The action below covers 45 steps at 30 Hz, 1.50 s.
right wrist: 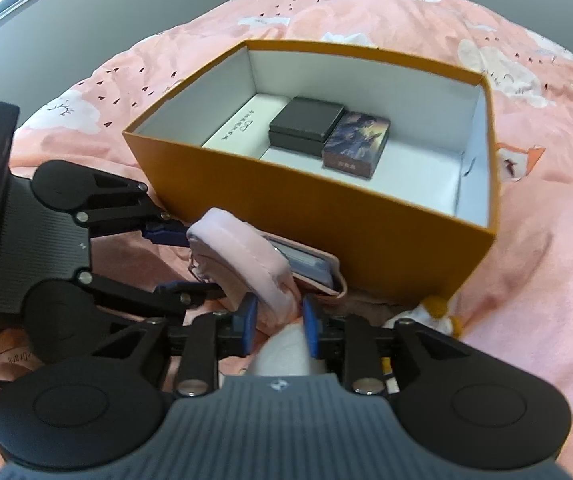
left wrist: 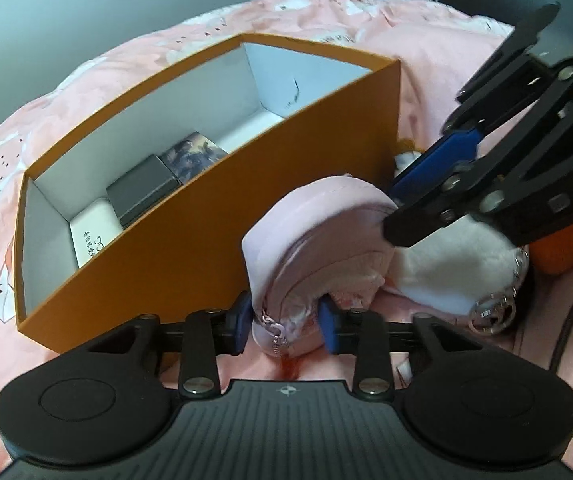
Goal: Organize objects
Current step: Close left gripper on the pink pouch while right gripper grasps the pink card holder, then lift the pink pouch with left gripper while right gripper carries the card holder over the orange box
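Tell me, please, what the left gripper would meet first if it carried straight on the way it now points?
The left gripper already has the pink pouch between its fingers, so it would push into that at once. Behind the pouch stands the near wall of the orange box, probably next, though depth is hard to judge.

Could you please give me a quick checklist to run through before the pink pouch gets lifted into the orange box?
1. Left gripper closed on the pink pouch at its zipper end: ok.
2. Right gripper hold on the pouch: cannot tell; its pads flank the pouch's edge, but contact is unclear.
3. Orange box open on top, no lid in the way: ok.
4. Bare floor inside beside the black box and picture card box: ok.
5. Pouch clear of the box's near wall: not ok, it sits right up against it.
6. White plush toy free of the pouch: cannot tell.
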Available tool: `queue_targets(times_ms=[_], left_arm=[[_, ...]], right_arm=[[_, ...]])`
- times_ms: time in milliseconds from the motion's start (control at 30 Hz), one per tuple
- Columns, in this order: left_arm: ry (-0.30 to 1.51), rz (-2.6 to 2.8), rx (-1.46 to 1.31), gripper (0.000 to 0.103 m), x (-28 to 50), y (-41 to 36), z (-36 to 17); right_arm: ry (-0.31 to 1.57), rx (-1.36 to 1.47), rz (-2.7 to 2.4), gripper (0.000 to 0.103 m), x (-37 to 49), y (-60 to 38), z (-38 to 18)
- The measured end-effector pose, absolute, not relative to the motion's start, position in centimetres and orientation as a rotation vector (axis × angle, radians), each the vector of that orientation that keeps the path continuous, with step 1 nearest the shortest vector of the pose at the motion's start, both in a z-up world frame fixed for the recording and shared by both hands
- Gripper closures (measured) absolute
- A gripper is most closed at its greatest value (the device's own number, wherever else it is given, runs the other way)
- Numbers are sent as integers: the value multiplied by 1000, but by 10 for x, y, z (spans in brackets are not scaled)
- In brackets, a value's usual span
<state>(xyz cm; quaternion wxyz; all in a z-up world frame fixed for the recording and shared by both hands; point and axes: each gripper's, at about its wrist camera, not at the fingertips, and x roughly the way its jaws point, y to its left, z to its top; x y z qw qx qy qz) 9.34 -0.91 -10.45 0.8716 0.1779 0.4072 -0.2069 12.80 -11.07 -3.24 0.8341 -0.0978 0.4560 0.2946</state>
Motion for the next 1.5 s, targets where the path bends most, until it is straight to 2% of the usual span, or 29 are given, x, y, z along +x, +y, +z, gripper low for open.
queue_targets(times_ms=[67,200,467,800,967,1133,1233,1267,1333,1500], left_arm=[[851,-418,317,73,95,-4,-103],[879,-378,216,77,98,6,-96],[923,-233,56,77,87,33,-69],[958,-148,-32,77,94,59,-80],[975,-141,-41,74,98,58,-90],[990,-144,-80,63,103,59,-100],[976,-143,-86,62,103,59,-103],[971,-143,-92,63,102,60,-102],[956,-152,-114,72,99,62,-99],[904,-157,-139,77,89,64,-83]], right_arm=[[952,-214,622,71,129,-117,-27],[942,-256,594,70,141,-127,-23],[1019,-432,677,71,169,-100,-47],[1041,-557,750,68,178,-76,-81],[1000,-607,774,69,172,-69,-86],[944,-576,768,71,166,-76,-78],[897,-554,758,72,158,-82,-65],[885,-540,751,72,157,-84,-60],[857,-493,745,75,154,-91,-48],[851,-357,739,79,154,-106,-18]])
